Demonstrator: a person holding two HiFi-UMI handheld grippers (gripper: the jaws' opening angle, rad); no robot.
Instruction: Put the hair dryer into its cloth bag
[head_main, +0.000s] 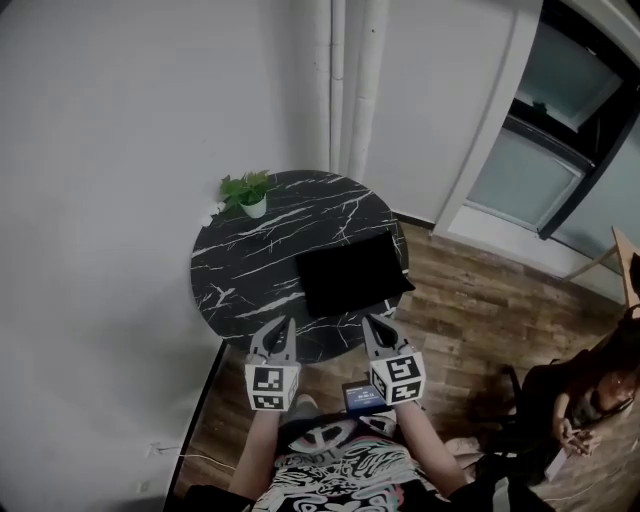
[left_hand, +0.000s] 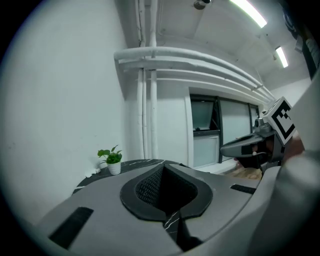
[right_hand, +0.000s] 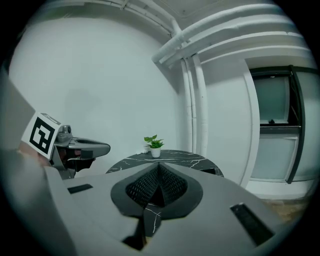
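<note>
A flat black cloth bag lies on the right half of a round black marble table. No hair dryer shows in any view. My left gripper hangs over the table's near edge with its jaws shut and nothing between them. In its own view the left gripper shows its pads pressed together. My right gripper is level with it, just beside the bag's near corner. It is also shut and empty, as the right gripper shows in its own view. Neither gripper touches the bag.
A small potted plant stands at the table's far left edge. White pipes run up the wall behind. A window frame is at the right over a wooden floor. A seated person is at the lower right.
</note>
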